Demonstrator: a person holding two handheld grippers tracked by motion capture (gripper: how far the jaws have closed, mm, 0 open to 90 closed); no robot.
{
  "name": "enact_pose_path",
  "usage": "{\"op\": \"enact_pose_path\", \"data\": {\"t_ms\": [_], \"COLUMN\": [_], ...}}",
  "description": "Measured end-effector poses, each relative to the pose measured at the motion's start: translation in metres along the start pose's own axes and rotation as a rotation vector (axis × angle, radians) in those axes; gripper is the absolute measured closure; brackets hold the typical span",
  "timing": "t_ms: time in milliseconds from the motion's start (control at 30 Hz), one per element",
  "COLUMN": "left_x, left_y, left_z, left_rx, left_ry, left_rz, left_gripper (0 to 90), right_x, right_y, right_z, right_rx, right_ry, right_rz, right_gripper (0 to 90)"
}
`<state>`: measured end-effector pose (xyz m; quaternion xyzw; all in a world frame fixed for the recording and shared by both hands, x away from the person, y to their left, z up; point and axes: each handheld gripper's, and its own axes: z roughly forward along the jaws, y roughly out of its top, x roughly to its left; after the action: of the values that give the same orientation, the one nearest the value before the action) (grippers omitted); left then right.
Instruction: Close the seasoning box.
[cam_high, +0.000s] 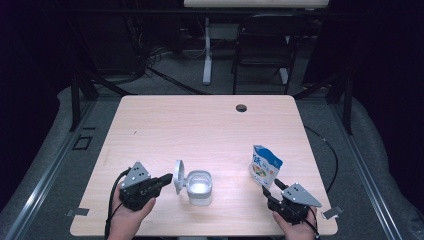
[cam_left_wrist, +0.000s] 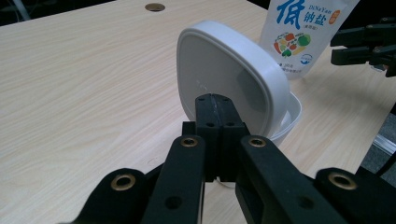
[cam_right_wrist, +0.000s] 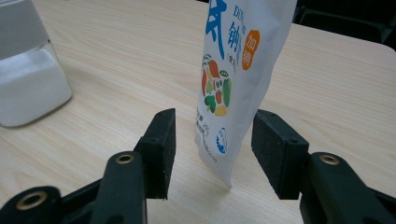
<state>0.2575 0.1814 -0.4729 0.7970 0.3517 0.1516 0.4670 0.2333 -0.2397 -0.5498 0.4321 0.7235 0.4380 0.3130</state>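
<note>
A light wooden table (cam_high: 200, 125) with a small round cable hole (cam_high: 241, 108) near its far edge stands on grey flooring (cam_high: 360, 150), and beyond it in the dim background are a dark folding chair (cam_high: 262, 50) and the white leg of another desk (cam_high: 207, 50).

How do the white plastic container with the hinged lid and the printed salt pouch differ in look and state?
The white plastic container is rigid, squat and plain; the printed salt pouch is soft, taller and bears blue lettering and a vegetable picture. The container stands open, its lid raised upright; the pouch looks sealed. The shut left gripper is at the lid; the right gripper straddles the pouch, jaws apart. Both stand upright on the wooden table.
</note>
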Motion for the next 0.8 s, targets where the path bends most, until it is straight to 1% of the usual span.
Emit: {"op": "enact_pose_path", "data": {"t_ms": [133, 233, 333, 433, 500, 600, 633, 667, 800], "left_x": [-0.001, -0.002, -0.003, -0.005, -0.006, -0.008, -0.009, -0.01, -0.014], "left_y": [0.002, 0.002, 0.003, 0.005, 0.005, 0.006, 0.007, 0.007, 0.008], "left_z": [0.001, 0.002, 0.004, 0.006, 0.007, 0.01, 0.011, 0.012, 0.018], "left_rx": [-0.002, -0.005, -0.005, -0.004, -0.005, -0.009, -0.007, -0.013, -0.001], "left_ry": [0.004, 0.002, -0.006, -0.012, -0.012, -0.022, -0.025, -0.029, -0.05], "left_rz": [0.004, 0.001, 0.001, 0.006, 0.008, 0.004, 0.013, 0.011, 0.022], "left_gripper": [90.0, 90.0, 90.0, 90.0, 90.0, 90.0, 90.0, 90.0, 90.0], "right_x": [0.0, 0.0, 0.001, 0.002, 0.003, 0.004, 0.004, 0.004, 0.004], "right_y": [0.0, 0.0, -0.001, -0.002, -0.003, -0.003, -0.003, -0.003, -0.004], "right_z": [-0.001, -0.002, -0.002, -0.002, -0.003, -0.003, -0.003, -0.002, -0.003], "right_rx": [-0.007, -0.007, -0.003, -0.004, 0.002, 0.006, 0.001, 0.006, 0.008], "right_ry": [-0.001, -0.003, -0.005, 0.003, 0.005, 0.009, 0.01, 0.012, 0.01], "right_rz": [0.013, 0.006, 0.009, 0.012, 0.005, 0.009, 0.016, 0.012, 0.021], "right_gripper": [50.2, 50.2, 50.1, 50.2, 50.1, 50.1, 50.1, 50.2, 50.2]}}
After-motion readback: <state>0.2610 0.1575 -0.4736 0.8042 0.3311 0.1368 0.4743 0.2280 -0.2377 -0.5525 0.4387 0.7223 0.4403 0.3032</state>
